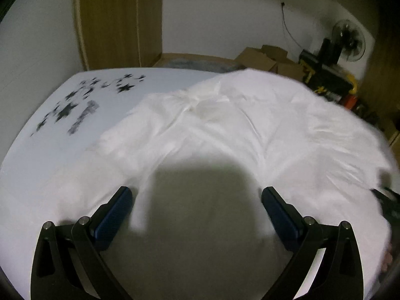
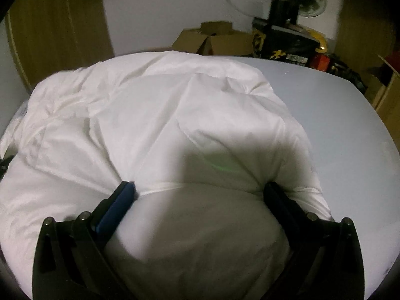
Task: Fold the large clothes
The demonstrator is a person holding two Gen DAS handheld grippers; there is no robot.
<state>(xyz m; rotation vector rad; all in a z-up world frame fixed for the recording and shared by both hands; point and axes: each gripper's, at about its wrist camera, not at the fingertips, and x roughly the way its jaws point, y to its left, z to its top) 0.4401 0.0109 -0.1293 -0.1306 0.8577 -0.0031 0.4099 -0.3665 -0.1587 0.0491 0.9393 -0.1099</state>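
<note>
A large white puffy garment (image 1: 240,130) lies spread on a white table (image 1: 45,155). It also fills the right wrist view (image 2: 155,125). My left gripper (image 1: 197,197) is open, its jaws wide apart, low over the garment's near edge with fabric between the blue pads (image 1: 117,212). My right gripper (image 2: 200,190) is open too, its jaws wide apart, pressed down around a bulging fold of the garment. Both cast a dark shadow on the cloth between the fingers.
The table top carries black star prints (image 1: 67,110) at its far left. Cardboard boxes (image 1: 265,57), a fan (image 1: 350,40) and black-and-yellow clutter (image 2: 287,42) stand beyond the table. A wooden door (image 1: 117,20) is at the back.
</note>
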